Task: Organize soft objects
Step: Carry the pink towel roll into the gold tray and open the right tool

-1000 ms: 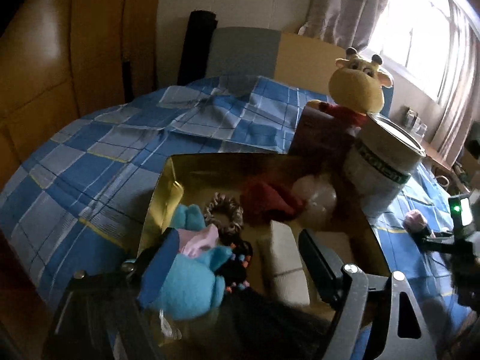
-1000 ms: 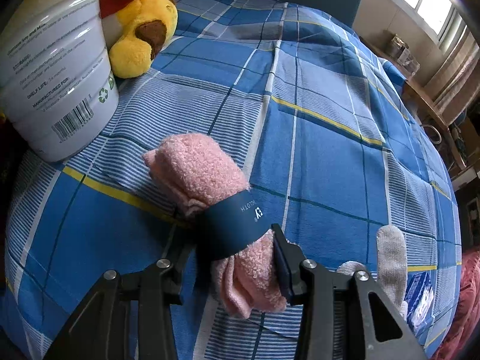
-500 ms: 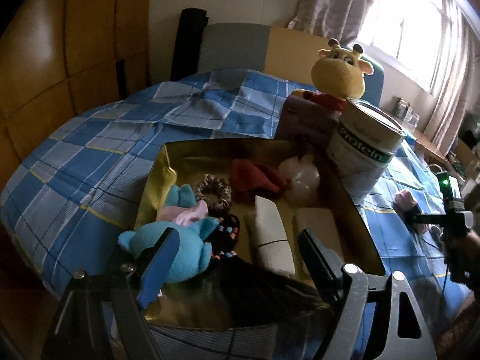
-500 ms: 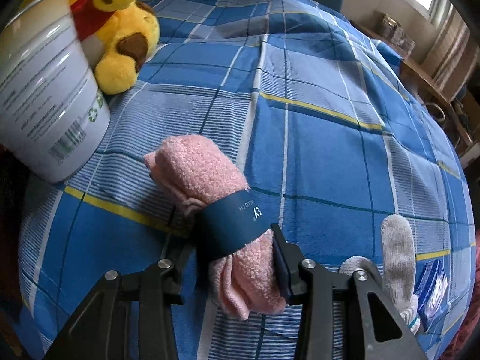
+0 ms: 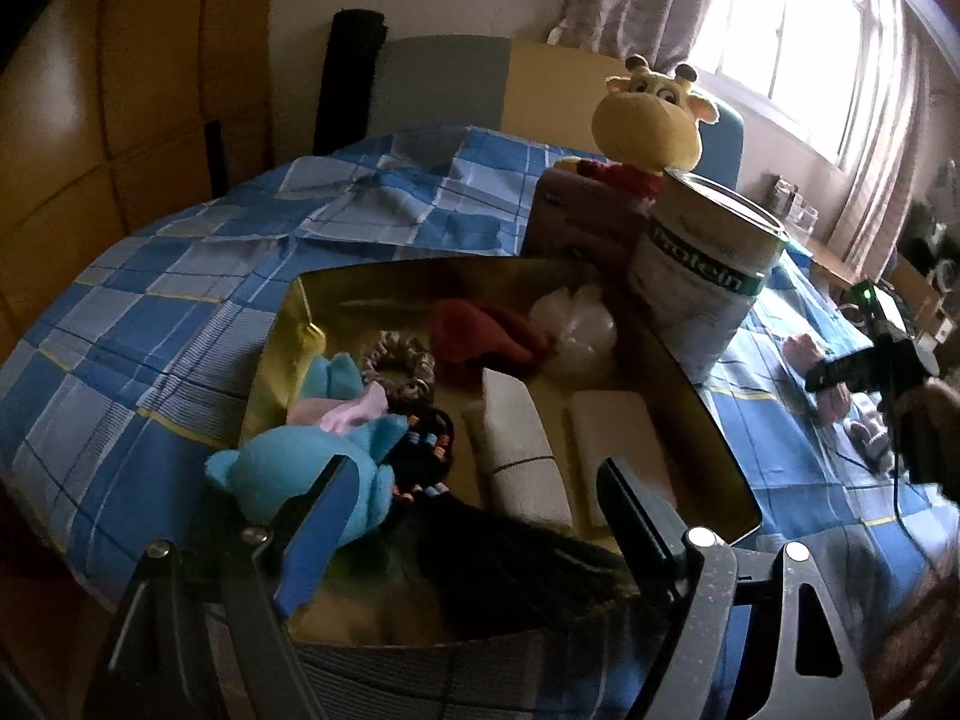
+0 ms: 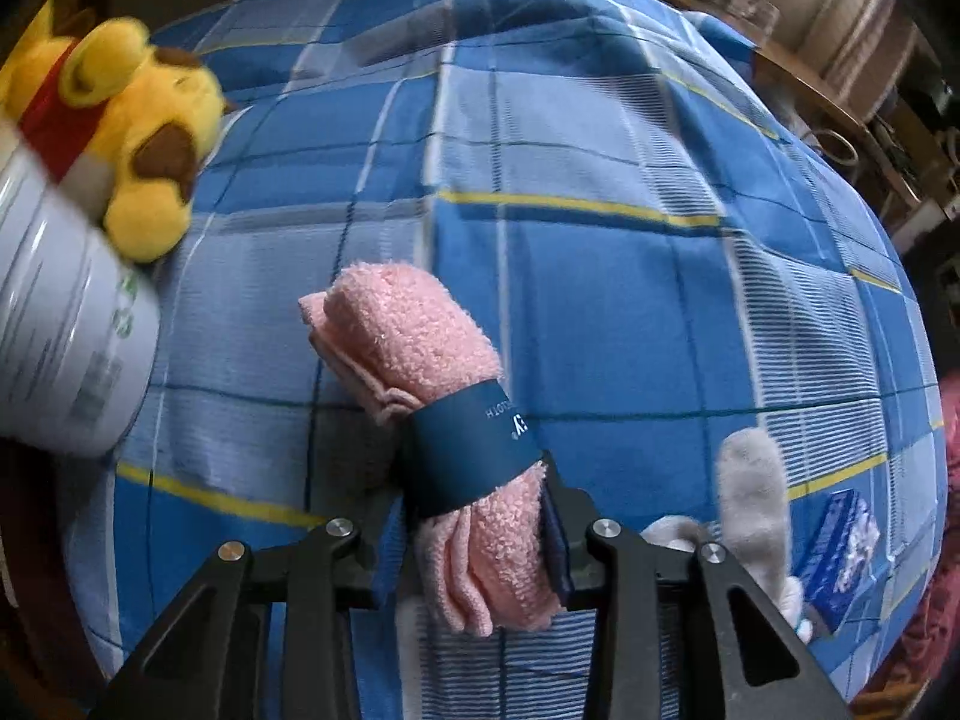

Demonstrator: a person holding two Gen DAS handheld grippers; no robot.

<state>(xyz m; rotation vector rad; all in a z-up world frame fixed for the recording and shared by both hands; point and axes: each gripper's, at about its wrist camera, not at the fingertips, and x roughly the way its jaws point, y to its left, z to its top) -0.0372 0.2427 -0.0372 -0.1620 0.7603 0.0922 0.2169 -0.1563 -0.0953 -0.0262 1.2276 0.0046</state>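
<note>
The right hand-held gripper (image 6: 474,525) clamps a rolled pink towel (image 6: 432,414) by its dark blue band (image 6: 474,450) over the bed (image 6: 600,276). Left: a white can (image 6: 60,336), a yellow plush toy (image 6: 138,138). Right: a grey sock (image 6: 753,498).

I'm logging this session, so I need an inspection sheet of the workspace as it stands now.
Surface: bed with blue checked sheet.
Job's things: gold tray holding blue plush toy, red cloth, rolled beige cloths; pink towel with dark band.
Clutter: protein can, yellow plush toy, grey glove, small blue box.
Grippers: left gripper open over tray; right gripper shut on pink towel.
Cables: thin black cable.
Surroundings: window, curtains, wooden panelling.
</note>
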